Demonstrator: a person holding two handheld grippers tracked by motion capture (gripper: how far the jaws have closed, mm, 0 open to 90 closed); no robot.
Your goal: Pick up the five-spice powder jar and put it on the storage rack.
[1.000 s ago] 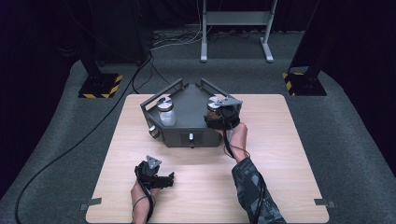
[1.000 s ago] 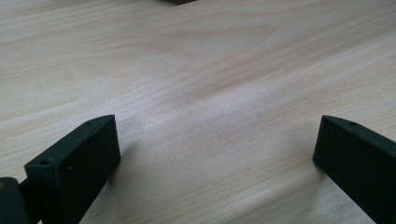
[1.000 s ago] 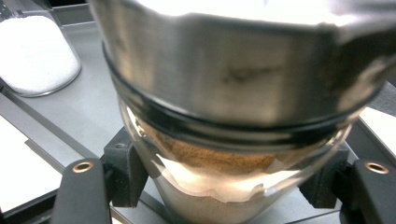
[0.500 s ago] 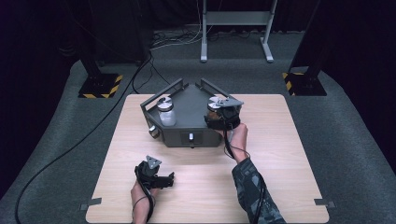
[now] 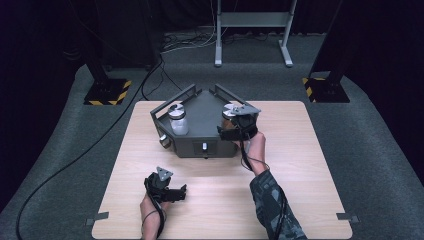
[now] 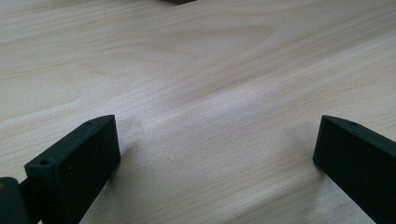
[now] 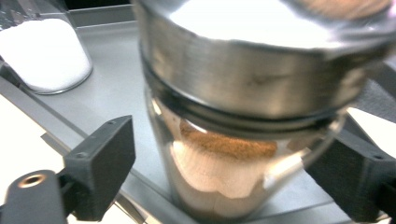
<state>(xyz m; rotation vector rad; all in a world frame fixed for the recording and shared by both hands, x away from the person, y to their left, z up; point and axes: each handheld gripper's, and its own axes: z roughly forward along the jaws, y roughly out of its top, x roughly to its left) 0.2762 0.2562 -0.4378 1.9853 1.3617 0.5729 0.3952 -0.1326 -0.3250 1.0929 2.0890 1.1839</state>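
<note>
The jar of brown powder [image 7: 243, 121] with a shiny metal lid stands on the right side of the grey tray [image 5: 202, 107], and the right tongs [image 5: 235, 125] sit around it with one black jaw on each side, open and with a gap on the left side. A second jar with white powder [image 5: 178, 120] stands on the left side of the same tray, well apart from the brown one. The left tongs [image 5: 167, 192] rest low over the bare wooden worktop [image 5: 300, 170] near the front edge, wide open and holding nothing.
</note>
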